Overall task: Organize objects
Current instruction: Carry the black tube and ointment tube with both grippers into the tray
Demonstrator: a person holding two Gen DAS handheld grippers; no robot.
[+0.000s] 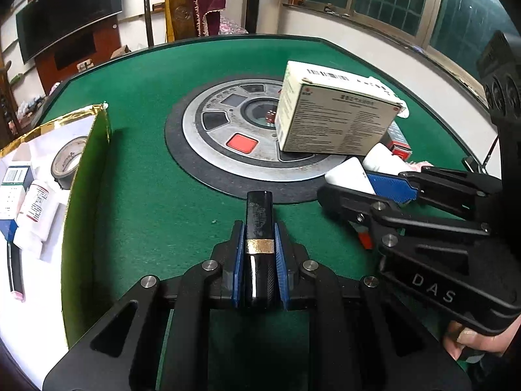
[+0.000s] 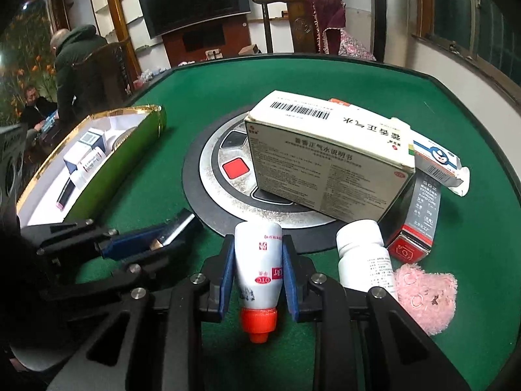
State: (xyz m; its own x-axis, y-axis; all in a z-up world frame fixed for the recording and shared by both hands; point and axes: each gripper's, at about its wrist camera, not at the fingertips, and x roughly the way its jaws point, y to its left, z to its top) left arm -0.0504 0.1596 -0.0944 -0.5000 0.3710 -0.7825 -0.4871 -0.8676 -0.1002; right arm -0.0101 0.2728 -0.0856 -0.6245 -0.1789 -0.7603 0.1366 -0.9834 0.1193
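My left tool (image 1: 259,244) is clamped on a black tube with a gold band (image 1: 259,221). It sits lengthwise between the blue pads, pointing straight ahead, front end sticking out past the pad tips. My right tool (image 2: 259,260) has a small white bottle with an orange cap (image 2: 259,273) between its pads, cap toward me, base forward, long axis also along the fingers. The pads look snug on it.

Key relation: the open box with the green side and gold rim (image 1: 86,202) lies to the left of both tools, its long side running away from me. In the left wrist view the box wall is just beside my left tool; the right tool (image 1: 368,192) is on the far side from the box, over by the loose pile. So the left tool is nearer to the box and I judge it goes first: swing left, carry the tube over the green wall, lay it parallel to the long side.

Already in the box: a roll of tape (image 1: 66,159), a small white bottle (image 1: 34,203), a carton (image 1: 13,192).

Still out on the green counter (image 2: 202,97): a big medicine carton (image 2: 329,159), a white pill bottle (image 2: 364,260), a glue box (image 2: 420,224), and a pink fuzzy thing (image 2: 426,296), all near the right tool.
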